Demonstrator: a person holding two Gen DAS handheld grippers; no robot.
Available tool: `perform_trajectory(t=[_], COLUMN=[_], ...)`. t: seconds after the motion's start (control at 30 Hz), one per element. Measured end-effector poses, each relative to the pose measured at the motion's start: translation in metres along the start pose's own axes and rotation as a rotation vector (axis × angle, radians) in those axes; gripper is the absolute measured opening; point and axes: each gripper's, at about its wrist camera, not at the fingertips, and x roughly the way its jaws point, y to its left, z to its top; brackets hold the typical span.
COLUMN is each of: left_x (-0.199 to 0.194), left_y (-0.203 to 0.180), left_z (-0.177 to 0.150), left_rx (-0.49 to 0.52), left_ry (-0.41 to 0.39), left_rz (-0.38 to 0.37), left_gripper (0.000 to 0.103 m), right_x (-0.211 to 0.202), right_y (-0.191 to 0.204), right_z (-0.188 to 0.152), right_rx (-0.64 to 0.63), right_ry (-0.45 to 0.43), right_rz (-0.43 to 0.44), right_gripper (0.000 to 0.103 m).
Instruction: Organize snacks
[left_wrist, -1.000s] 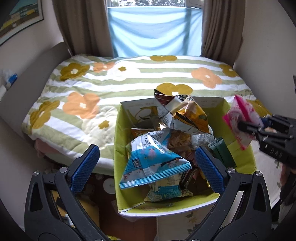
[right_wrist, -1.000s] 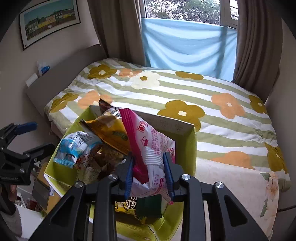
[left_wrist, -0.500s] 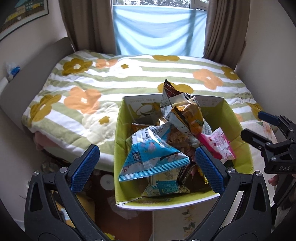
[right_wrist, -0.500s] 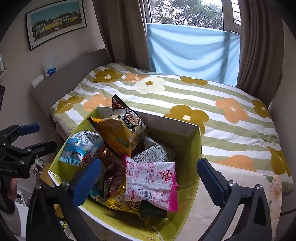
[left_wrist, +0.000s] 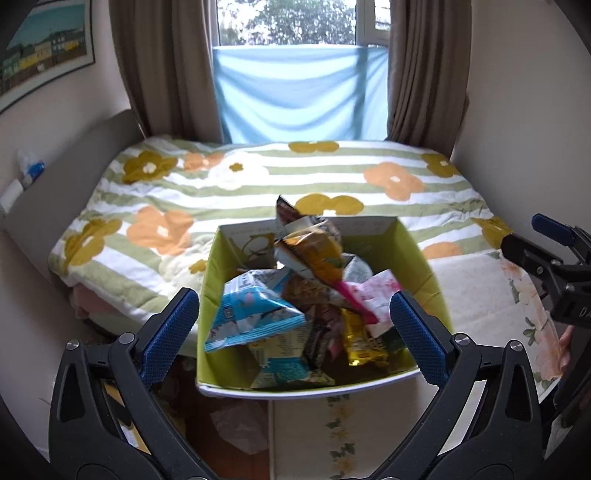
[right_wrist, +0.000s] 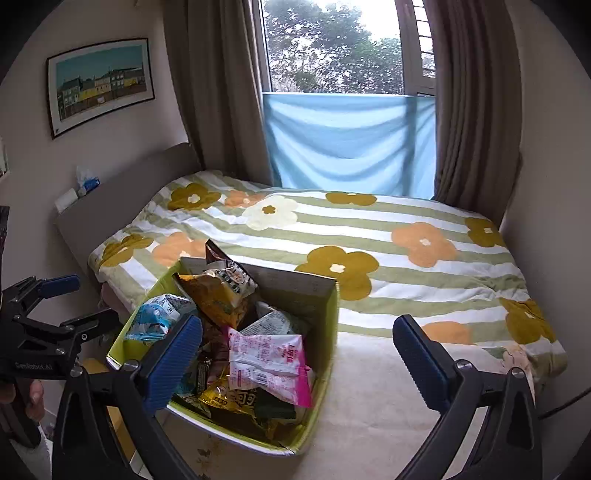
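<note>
A lime-green box stands at the near edge of the bed, full of snack packets. A pink packet lies on top at its right side, a blue packet at its left, an orange-brown packet stands up at the back. My left gripper is open and empty, above and in front of the box. My right gripper is open and empty, pulled back to the box's right; it also shows at the right edge of the left wrist view.
The bed with a striped flower quilt fills the room behind the box. A grey headboard with small items is on the left, curtains and a window at the back. A pale floral cloth lies under the box.
My right gripper has opened, dropped the pink packet into the box and pulled back. Both grippers have risen and drawn away from the box.
</note>
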Motion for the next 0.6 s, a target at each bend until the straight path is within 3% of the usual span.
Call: perform_trajectory(t=[0.23,0.33,0.6], left_x=[-0.067,-0.1,-0.166], left_y=[-0.064,-0.09,-0.13], left_z=[-0.014,-0.029,-0.072], left_rx=[0.002,-0.001,-0.007], left_ry=[-0.095,-0.144,-0.222], left_rz=[-0.04,-0.05,-0.037], left_gripper=[0.103,0.103,0.103], right_x=[-0.099,-0.137,-0.196], right_y=[-0.039,-0.053,-0.068], right_z=[-0.01,-0.024,-0.069], right_rx=[0.035,0.063,0.069], right_ry=[-0.117,-0.147,-0.146], right_rz=[-0.109,-0.112,-0.173], right_gripper=[0.103,0.103,0.103])
